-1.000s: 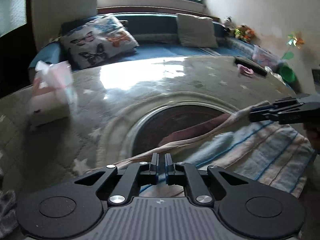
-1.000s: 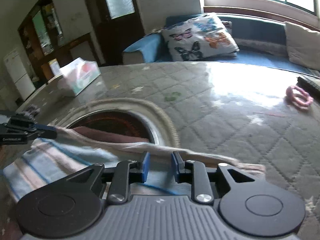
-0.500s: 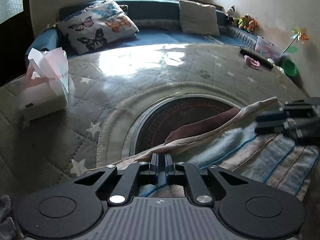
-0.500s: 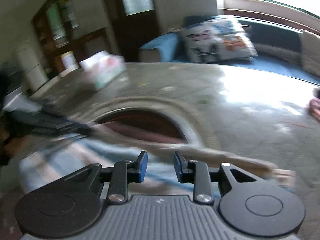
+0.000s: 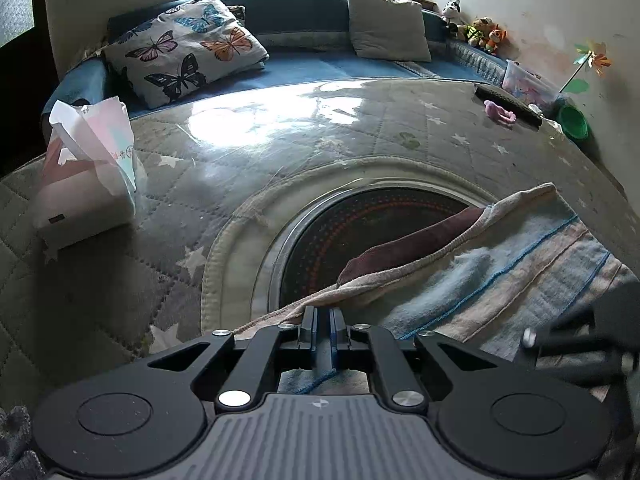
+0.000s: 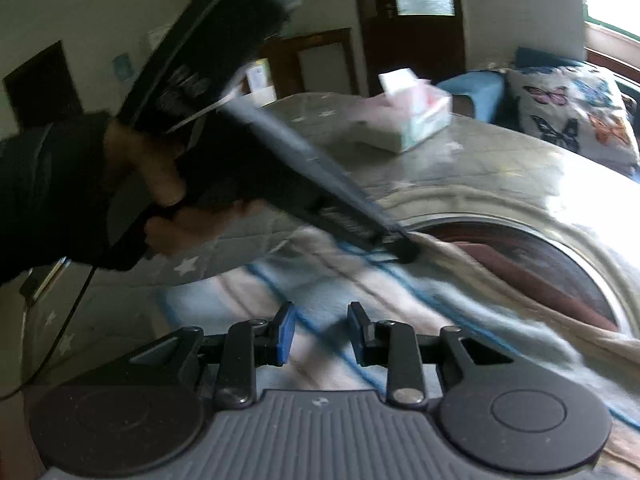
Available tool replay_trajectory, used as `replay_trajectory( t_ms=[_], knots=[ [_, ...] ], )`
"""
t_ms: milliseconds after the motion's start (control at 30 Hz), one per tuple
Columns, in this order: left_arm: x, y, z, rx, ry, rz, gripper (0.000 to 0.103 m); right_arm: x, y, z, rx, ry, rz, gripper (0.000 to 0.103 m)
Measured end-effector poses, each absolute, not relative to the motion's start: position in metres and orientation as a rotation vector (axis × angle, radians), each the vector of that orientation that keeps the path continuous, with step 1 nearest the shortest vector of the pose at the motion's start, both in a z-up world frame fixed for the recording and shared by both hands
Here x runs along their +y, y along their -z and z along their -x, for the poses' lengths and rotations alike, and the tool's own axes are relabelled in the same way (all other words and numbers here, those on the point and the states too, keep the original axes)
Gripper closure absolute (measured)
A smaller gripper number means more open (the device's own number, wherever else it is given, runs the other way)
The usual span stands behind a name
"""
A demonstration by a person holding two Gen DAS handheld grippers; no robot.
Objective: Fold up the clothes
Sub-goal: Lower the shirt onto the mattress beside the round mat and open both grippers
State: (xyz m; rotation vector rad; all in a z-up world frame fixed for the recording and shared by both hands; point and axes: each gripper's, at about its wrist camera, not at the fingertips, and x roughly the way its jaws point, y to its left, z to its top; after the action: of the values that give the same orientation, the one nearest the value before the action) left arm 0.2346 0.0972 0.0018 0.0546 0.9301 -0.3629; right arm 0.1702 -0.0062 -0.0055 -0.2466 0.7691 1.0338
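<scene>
A soft, fluffy towel with pale blue and beige stripes and thin blue lines [image 5: 500, 276] lies partly folded on a grey quilted, star-patterned table cover [image 5: 224, 184]. It sits over the near right part of a round dark glass inset [image 5: 360, 224] in the middle of that cover. A brown layer of cloth shows under the towel's beige hem, on the side facing the inset.

The left gripper [image 5: 324, 320] has its two fingers pressed together on the beige hem at the edge of the towel nearest it, holding a pinch of cloth. The right gripper [image 6: 320, 334] hovers just above the striped towel with its fingers apart and nothing between them.

Left of the inset stands a white tissue box with a pink and white tissue sticking up [image 5: 86, 184].

The towel looks light, thick and limp, so it will likely sag and drape wherever it is not supported, and it is not fragile or slippery. The stitched hem and the corners look like the firmest places to grip, with both grippers spaced apart along one edge to keep the fold straight.
</scene>
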Motion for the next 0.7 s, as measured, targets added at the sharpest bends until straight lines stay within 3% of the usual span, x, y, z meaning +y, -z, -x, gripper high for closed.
replay_trajectory(
  t_ms=[433,700],
  knots=[
    [0.097,0.000,-0.232,0.904,0.355,-0.056,0.095,0.037,0.013,-0.090,0.622,-1.168,0.475,0.074],
    [0.101,-0.007,-0.214,0.850,0.319,0.007,0.095,0.012,-0.004,-0.095,0.655,-1.164,0.424,0.074]
  ],
)
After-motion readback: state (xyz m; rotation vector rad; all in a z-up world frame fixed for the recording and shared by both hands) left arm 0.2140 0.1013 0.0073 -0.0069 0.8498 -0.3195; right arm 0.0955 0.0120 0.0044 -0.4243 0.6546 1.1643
